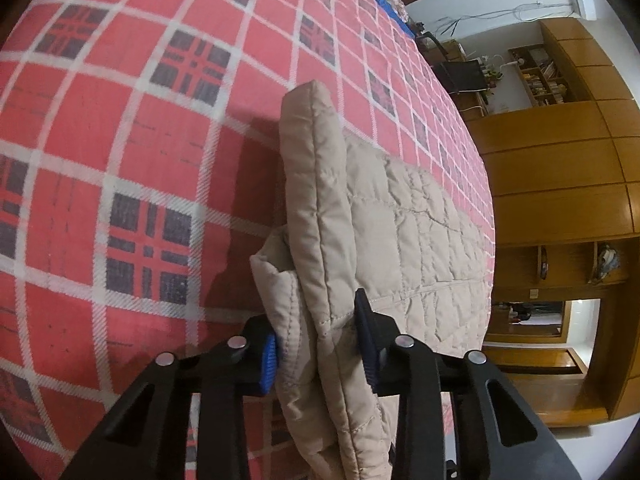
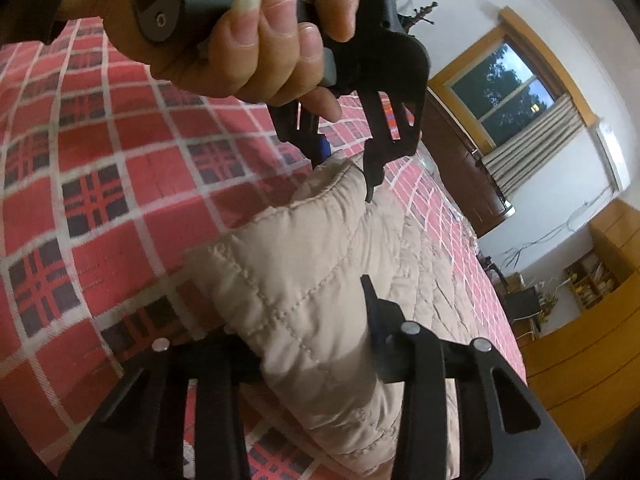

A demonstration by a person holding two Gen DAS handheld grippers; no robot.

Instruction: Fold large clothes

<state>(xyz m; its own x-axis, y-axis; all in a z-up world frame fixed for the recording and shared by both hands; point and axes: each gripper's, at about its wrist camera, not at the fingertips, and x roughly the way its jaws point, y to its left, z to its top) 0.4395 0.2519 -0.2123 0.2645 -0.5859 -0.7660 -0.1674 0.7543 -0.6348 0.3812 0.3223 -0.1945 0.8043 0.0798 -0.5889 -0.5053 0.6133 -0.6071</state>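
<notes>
The beige quilted padded garment (image 1: 384, 216) lies on a bed under a red, white and navy plaid bedspread (image 1: 120, 120), near the bed's edge, with one folded thickness raised off the cover. The left gripper (image 1: 320, 354) is clamped on that raised fold, its blue-ribbed fingers (image 1: 269, 364) pressing the quilting from both sides. The right gripper (image 2: 320, 344) likewise pinches a thick padded edge of the garment between its black jaws, fabric bulging over the left finger. In the right wrist view a person's hand (image 2: 256, 40) grasps the grey handle of the left gripper just beyond. Off the bed stand honey-coloured wooden cabinets (image 1: 560, 184) with open cubbies (image 1: 576, 266) holding small items too blurred to identify, and a wall bookshelf (image 1: 540, 76) packed with books; a curtained window (image 2: 508, 84) shows dark trees.
</notes>
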